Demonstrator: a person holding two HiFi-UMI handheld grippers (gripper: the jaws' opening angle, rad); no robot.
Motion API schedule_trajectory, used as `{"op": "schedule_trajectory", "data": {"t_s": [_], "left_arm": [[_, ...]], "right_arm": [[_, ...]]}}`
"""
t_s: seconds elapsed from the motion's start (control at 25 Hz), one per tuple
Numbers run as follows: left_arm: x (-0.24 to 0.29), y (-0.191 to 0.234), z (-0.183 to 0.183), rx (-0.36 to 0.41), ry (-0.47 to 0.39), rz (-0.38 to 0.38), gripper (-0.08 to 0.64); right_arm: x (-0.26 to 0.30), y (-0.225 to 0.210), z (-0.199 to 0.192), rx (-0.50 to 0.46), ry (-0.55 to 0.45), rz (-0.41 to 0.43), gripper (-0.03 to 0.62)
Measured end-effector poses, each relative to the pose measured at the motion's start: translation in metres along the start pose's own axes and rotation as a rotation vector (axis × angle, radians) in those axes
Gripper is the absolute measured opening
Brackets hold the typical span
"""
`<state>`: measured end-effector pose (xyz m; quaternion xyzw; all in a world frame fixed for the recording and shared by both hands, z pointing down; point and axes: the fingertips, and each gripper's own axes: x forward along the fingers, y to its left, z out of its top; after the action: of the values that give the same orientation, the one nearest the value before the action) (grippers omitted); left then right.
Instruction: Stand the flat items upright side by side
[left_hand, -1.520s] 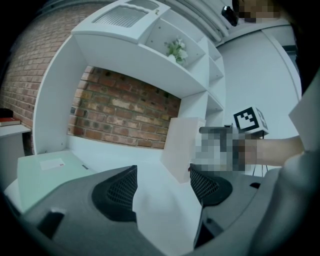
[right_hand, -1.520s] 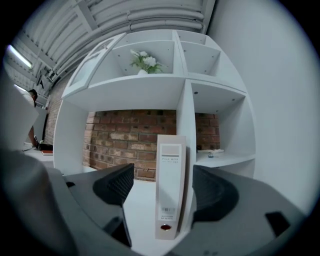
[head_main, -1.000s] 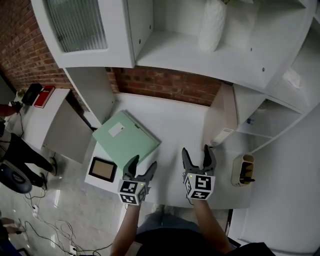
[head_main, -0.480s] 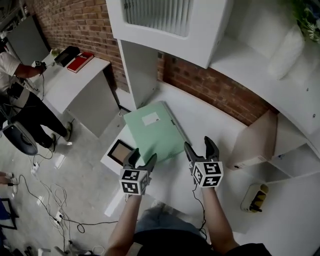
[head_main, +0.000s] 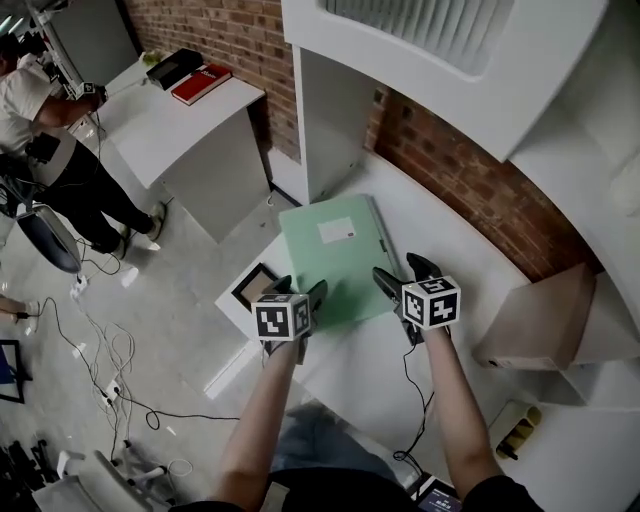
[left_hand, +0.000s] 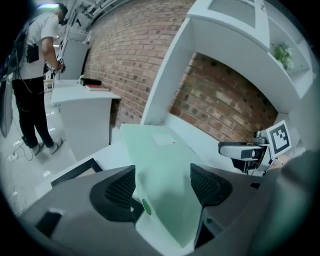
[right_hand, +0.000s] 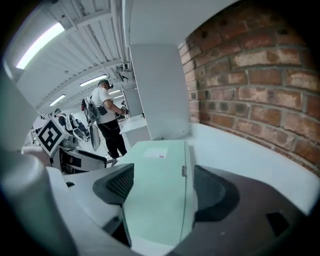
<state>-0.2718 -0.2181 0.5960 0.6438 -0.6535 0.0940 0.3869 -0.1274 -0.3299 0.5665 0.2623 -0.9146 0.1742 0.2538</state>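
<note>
Head view: my left tongs (head_main: 300, 288) and right tongs (head_main: 399, 267) have moved up to the green folder (head_main: 335, 255), both gaping, gripping nothing. It lies flat on the desk (head_main: 450, 240) at twelve o'clock, ready for grasping.

So the pale green folder (head_main: 335, 262) is lying flat on the white counter (head_main: 345, 365), cover facing up, not standing at all. It's sitting at a bit of an angle to the counter's edge, and it's showing a small white label (head_main: 337, 231) near its far end and a little metal clasp (right_hand: 183, 170) on one long side. Just beside it, a small dark-framed panel (head_main: 254, 286) is also lying flat, right by the counter's corner.
</note>
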Motion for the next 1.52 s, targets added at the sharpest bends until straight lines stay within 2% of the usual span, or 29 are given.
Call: {"op": "schedule_trajectory", "data": {"t_s": [0.12,0.32,0.52,0.72,0.88,1.16,1.52], "left_arm": [[0.014,0.004,-0.002,-0.071,0.055,-0.006,0.324],[0.028,0.014,-0.001,-0.125,0.112,-0.009,0.324],[0.037,0.022,-0.007,-0.144,0.170,0.001,0.324],[0.044,0.020,-0.013,-0.148,0.199,-0.008,0.324],[0.047,0.025,-0.018,-0.145,0.213,0.008,0.324],[0.048,0.026,-0.019,-0.155,0.206,0.032,0.324],[0.039,0.023,-0.016,-0.137,0.170,0.050,0.324]], "right_arm": [[0.023,-0.008,-0.009,0.027,0.069,0.032,0.354],[0.048,-0.022,-0.020,0.054,0.173,0.062,0.356],[0.064,-0.032,-0.029,0.068,0.237,0.087,0.356],[0.073,-0.033,-0.045,0.098,0.293,0.133,0.356],[0.079,-0.036,-0.056,0.089,0.343,0.132,0.356],[0.076,-0.027,-0.058,0.128,0.351,0.181,0.320],[0.058,-0.023,-0.061,0.209,0.263,0.180,0.285]]}}
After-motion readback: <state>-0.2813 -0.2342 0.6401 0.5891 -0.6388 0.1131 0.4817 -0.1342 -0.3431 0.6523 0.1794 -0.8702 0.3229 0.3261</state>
